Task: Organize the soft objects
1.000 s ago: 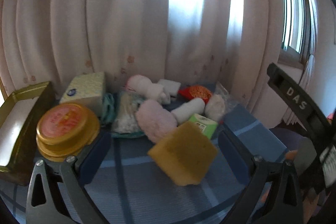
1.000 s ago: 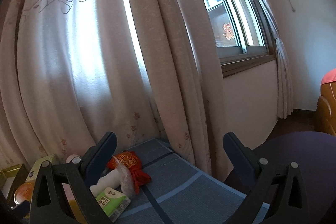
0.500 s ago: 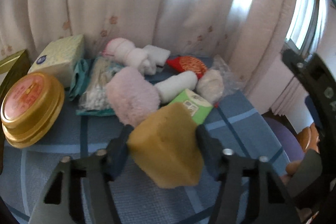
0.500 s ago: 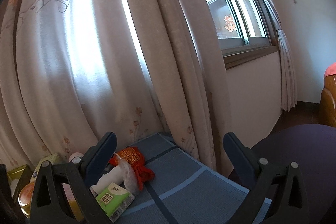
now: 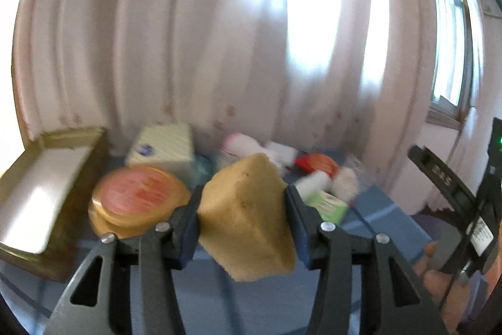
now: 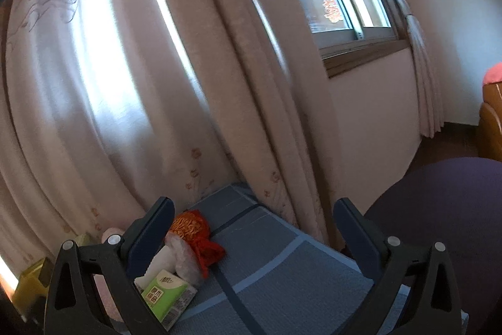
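Squeezing a yellow-tan block-shaped foam sponge (image 5: 248,215), the left gripper (image 5: 241,223) had just been closing, pads pressed on both sides, sponge held clear above the blue checked tablecloth (image 5: 386,218). Left of it sat a round gold tin w/ red lid (image 5: 138,198) & an open gold rectangular tin (image 5: 47,193). Right gripper (image 6: 251,228) stood wide apart, nothing btwn jaws; green tissue pack (image 6: 168,297) lay by its left finger.

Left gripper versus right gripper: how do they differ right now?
The left gripper has just been closing and is clamped on the yellow sponge; the right gripper stands wide open with nothing between its pads. Both have dark frames and blue pads and point over the blue tablecloth.
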The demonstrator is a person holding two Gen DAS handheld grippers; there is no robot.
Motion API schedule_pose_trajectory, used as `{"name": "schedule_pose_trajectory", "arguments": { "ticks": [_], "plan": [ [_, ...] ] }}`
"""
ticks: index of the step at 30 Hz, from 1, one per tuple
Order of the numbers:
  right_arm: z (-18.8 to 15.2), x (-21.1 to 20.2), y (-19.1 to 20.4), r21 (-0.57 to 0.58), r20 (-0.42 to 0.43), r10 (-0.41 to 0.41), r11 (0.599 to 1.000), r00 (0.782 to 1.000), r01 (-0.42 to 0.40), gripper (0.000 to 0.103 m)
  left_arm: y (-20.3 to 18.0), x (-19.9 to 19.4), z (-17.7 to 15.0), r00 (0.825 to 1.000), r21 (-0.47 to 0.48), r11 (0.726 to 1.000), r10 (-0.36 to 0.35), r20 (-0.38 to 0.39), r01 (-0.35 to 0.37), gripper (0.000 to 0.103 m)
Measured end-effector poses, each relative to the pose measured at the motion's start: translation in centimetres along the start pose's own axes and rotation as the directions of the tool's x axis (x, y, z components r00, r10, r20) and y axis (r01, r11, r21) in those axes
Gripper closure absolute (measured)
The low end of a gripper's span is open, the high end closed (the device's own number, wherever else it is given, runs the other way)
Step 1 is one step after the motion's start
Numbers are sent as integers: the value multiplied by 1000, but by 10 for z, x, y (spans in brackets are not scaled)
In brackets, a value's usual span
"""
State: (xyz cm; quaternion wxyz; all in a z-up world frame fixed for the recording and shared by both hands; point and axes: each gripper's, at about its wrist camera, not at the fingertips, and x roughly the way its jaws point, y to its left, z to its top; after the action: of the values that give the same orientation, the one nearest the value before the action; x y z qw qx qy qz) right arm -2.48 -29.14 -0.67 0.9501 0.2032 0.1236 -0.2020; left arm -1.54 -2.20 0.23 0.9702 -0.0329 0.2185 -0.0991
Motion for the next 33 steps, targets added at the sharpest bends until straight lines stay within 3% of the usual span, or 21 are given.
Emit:
{"name": "schedule_pose_trajectory", "arguments": {
  "ticks": [5, 9, 14, 19, 23, 25, 28, 33],
  "plan": [
    [-3, 3, 23, -114, -22, 65, 991, 998, -67, 1, 30, -6, 5, 997, -5, 997, 72, 37, -71, 54],
    [-10, 11, 51, -246, -68, 116, 961, 991, -129, 5, 47, -12, 4, 996, -21, 997, 79, 51, -78, 54],
    [-20, 28, 79, -367, -138, 107, 918, 985, -151, 36, 58, -20, 0, 995, -32, 996, 82, 52, -80, 53],
    [-21, 52, 79, -342, -250, 72, 926, 966, -158, 38, 67, -22, -1, 992, -34, 993, 111, 58, -109, 53],
    [-29, 65, 81, -338, -338, 54, 925, 940, -175, 75, 73, -23, -1, 993, -45, 994, 100, 62, -97, 53],
    [-32, 70, 81, -337, -368, 57, 922, 928, -190, 78, 74, -24, -1, 993, -46, 995, 95, 66, -92, 53],
    [-32, 68, 81, -334, -374, 83, 917, 924, -217, 90, 78, -24, -2, 994, -56, 995, 87, 65, -83, 53],
    [-25, 45, 76, -312, -291, 189, 908, 938, -279, 93, 83, -29, -3, 994, -65, 994, 87, 71, -83, 53]
  ]
}}
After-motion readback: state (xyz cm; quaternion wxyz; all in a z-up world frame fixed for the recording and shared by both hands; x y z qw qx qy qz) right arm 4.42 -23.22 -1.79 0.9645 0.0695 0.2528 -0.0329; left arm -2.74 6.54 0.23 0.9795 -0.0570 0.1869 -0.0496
